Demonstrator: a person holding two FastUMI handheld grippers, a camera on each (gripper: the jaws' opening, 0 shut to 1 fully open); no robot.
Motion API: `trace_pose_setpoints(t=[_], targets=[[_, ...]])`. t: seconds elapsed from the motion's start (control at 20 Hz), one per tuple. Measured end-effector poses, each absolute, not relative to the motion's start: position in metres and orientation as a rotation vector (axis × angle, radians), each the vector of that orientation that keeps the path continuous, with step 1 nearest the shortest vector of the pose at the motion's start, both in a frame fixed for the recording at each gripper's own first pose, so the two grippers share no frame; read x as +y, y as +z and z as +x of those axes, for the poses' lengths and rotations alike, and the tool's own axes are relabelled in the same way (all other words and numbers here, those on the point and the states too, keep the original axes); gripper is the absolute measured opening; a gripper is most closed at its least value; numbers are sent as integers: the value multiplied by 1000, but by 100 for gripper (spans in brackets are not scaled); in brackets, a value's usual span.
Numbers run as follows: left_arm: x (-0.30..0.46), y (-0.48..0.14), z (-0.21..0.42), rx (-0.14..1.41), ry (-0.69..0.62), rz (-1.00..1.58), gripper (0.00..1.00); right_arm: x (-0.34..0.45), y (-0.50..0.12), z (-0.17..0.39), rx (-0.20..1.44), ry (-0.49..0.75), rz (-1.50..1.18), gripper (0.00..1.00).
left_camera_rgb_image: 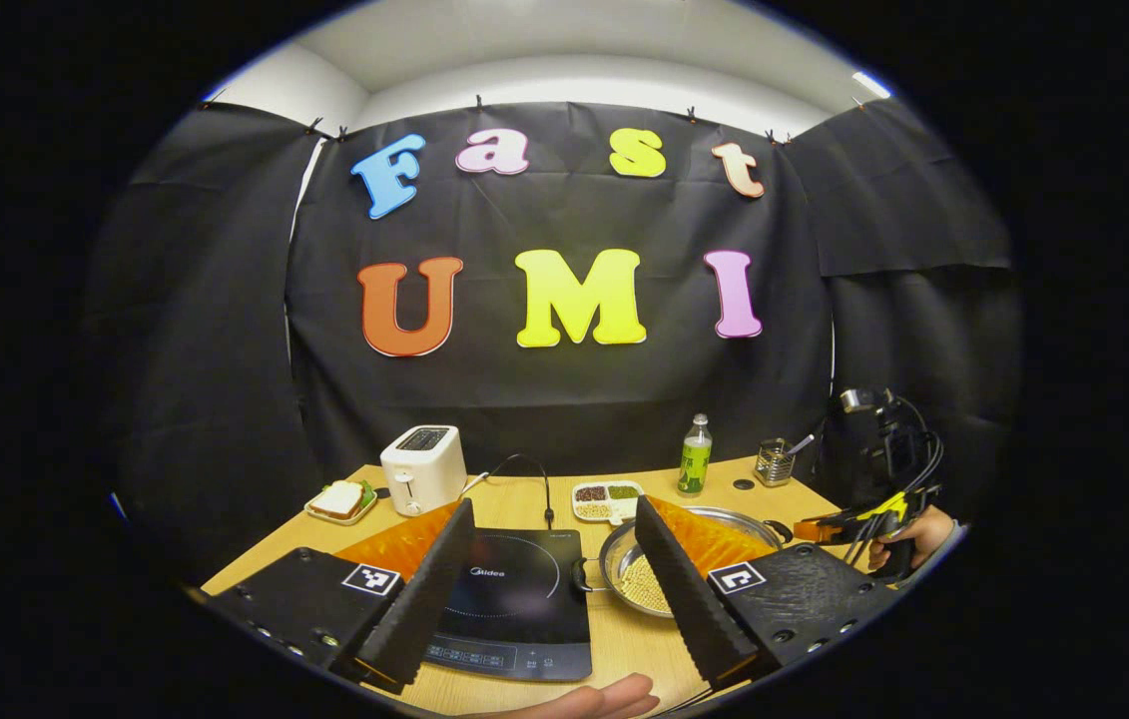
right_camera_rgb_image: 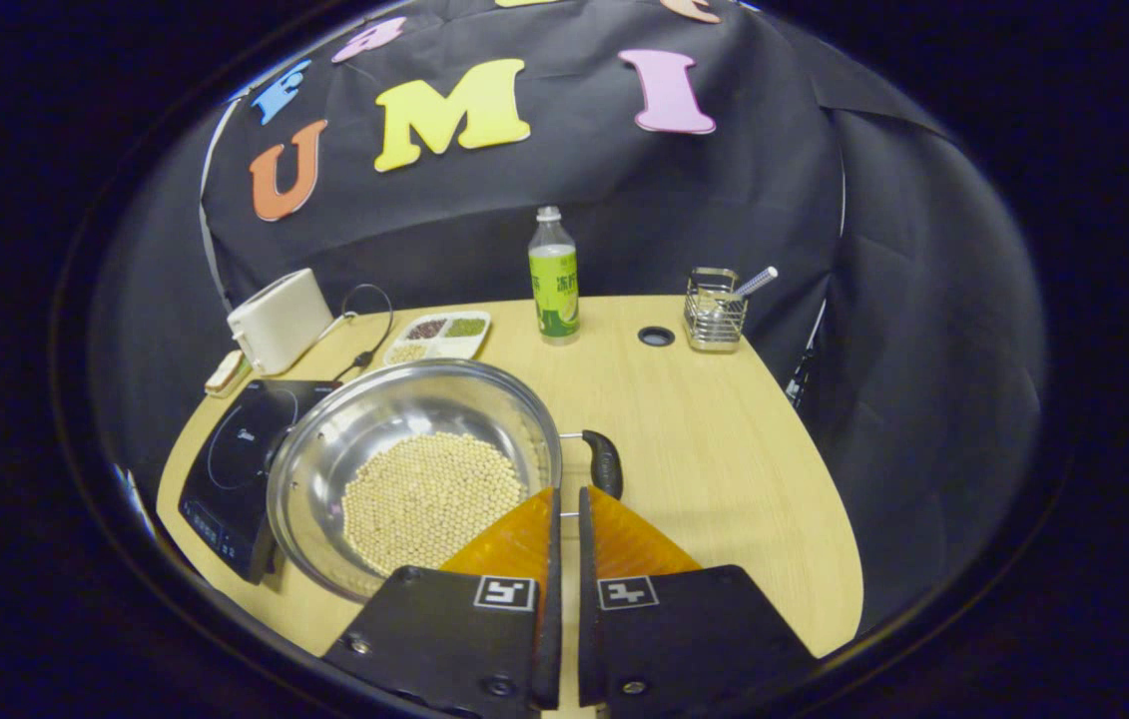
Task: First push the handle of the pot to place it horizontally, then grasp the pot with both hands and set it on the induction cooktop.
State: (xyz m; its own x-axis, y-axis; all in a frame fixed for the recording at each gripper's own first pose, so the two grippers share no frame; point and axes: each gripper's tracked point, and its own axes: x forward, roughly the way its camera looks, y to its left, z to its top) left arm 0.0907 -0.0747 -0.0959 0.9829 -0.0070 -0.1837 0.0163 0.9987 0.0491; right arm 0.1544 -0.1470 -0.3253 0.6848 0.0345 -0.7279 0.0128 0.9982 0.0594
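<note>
A steel pot (right_camera_rgb_image: pixel 394 429) holding pale round beans stands on the wooden table (right_camera_rgb_image: pixel 724 449), just right of the black induction cooktop (right_camera_rgb_image: pixel 225 459). Its black side handle (right_camera_rgb_image: pixel 606 464) points toward the right gripper view. My right gripper (right_camera_rgb_image: pixel 567 491) is shut, its tips beside the pot's rim and right below that handle. In the left gripper view my left gripper (left_camera_rgb_image: pixel 554 502) is wide open above the cooktop (left_camera_rgb_image: pixel 514 599); its right finger hides part of the pot (left_camera_rgb_image: pixel 639 574). My right gripper (left_camera_rgb_image: pixel 824 527), held by a hand, sits at the pot's right side.
At the back of the table stand a white toaster (left_camera_rgb_image: pixel 422 467), a sandwich plate (left_camera_rgb_image: pixel 341 501), a divided tray of grains (right_camera_rgb_image: pixel 439 335), a green bottle (right_camera_rgb_image: pixel 554 280) and a wire holder (right_camera_rgb_image: pixel 716 310). A hand (left_camera_rgb_image: pixel 604 699) shows at the table's near edge.
</note>
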Motion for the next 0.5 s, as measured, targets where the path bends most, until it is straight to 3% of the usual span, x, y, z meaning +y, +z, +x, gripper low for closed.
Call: trace_pose_setpoints(t=[0.05, 0.25, 0.5], targets=[[-82, -105, 97, 203, -27, 44, 96, -150, -321, 153, 803, -1, 55, 16], [-95, -133, 118, 280, -53, -4, 97, -156, -291, 153, 691, -13, 42, 100], [-101, -180, 148, 426, -57, -51, 96, -149, -280, 154, 673, 19, 60, 97]])
